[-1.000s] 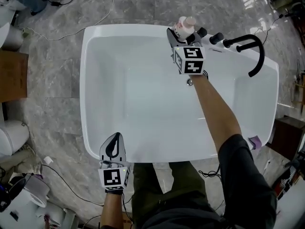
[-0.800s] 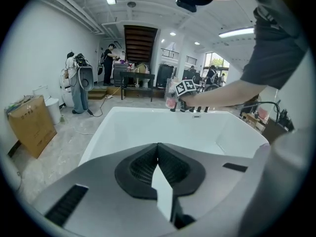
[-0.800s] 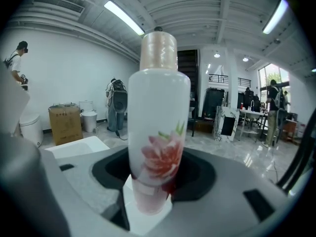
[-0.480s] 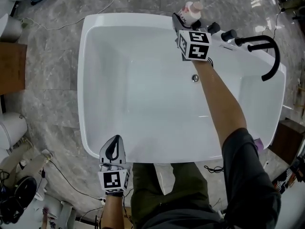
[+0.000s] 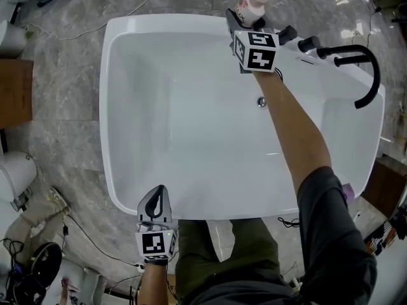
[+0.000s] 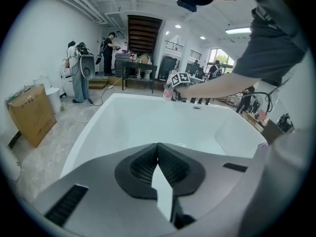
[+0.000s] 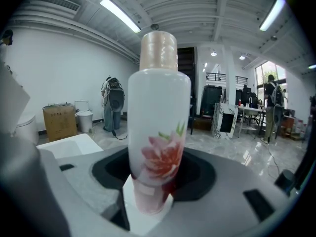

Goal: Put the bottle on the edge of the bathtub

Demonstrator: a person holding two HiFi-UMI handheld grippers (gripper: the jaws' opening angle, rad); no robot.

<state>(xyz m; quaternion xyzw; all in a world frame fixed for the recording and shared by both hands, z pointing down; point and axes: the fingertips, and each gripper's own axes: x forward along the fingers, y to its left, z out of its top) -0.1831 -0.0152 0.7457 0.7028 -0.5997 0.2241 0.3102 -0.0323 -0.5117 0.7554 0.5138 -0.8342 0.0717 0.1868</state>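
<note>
Head view: white bathtub (image 5: 105,107) filling the middle, grey marble floor (image 5: 63,119) all around. At the far rim, right gripper (image 5: 248,19) clamped on a white bottle (image 5: 252,6) with a pale pink cap, just left of the black faucet (image 5: 375,84). Bottle base hidden, so contact with the rim not readable. Left gripper (image 5: 156,192) at the near rim, pointing into the tub.

Left gripper view: jaws pressed together, nothing between them, tub basin beyond.

Right gripper view: jaws gripping the bottle's lower body, bottle upright, pink flower print facing the camera.
</note>
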